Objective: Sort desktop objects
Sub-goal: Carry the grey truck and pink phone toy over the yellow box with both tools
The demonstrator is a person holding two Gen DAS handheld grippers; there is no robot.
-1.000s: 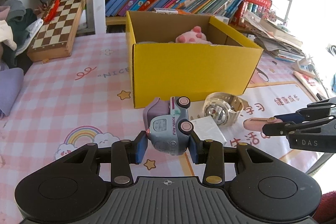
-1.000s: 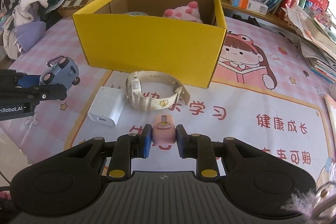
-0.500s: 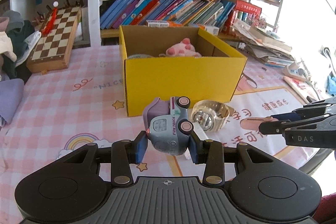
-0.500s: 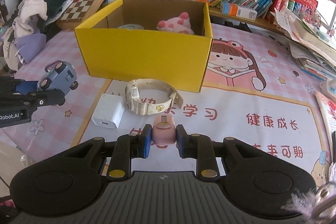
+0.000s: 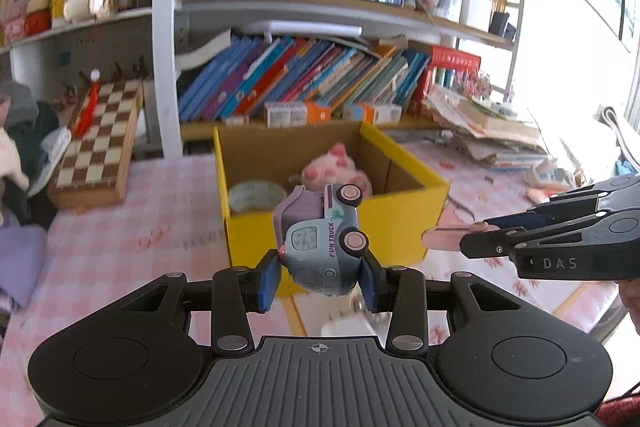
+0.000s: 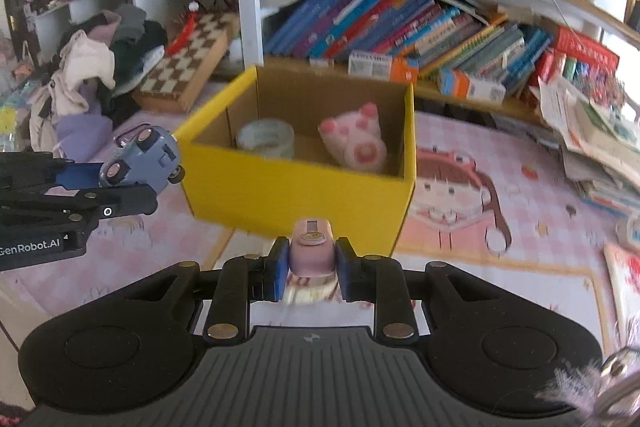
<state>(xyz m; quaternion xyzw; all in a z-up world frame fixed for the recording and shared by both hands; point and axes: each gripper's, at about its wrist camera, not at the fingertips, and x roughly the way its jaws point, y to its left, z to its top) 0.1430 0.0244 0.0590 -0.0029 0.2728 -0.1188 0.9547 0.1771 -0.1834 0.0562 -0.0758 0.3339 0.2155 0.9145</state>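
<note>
My left gripper [image 5: 320, 275] is shut on a grey-blue toy truck [image 5: 322, 247] and holds it in the air in front of the yellow box [image 5: 400, 223]. The truck also shows in the right wrist view [image 6: 140, 159]. My right gripper [image 6: 311, 267] is shut on a small pink oblong object [image 6: 311, 247], lifted in front of the yellow box [image 6: 296, 191]. The box holds a pink plush pig [image 6: 356, 143] and a tape roll [image 6: 265, 139]. The white charger [image 5: 346, 327] lies below the left gripper.
A chessboard [image 5: 98, 143] leans at the back left beside a pile of clothes [image 6: 92, 75]. Books [image 6: 400, 27] fill the shelf behind the box. Stacked papers [image 6: 592, 131] sit at the right. The table has a pink checked cloth [image 5: 100, 251].
Both grippers have risen with their objects, so the box interior now shows from above. The watch on the mat has dropped out of sight.
</note>
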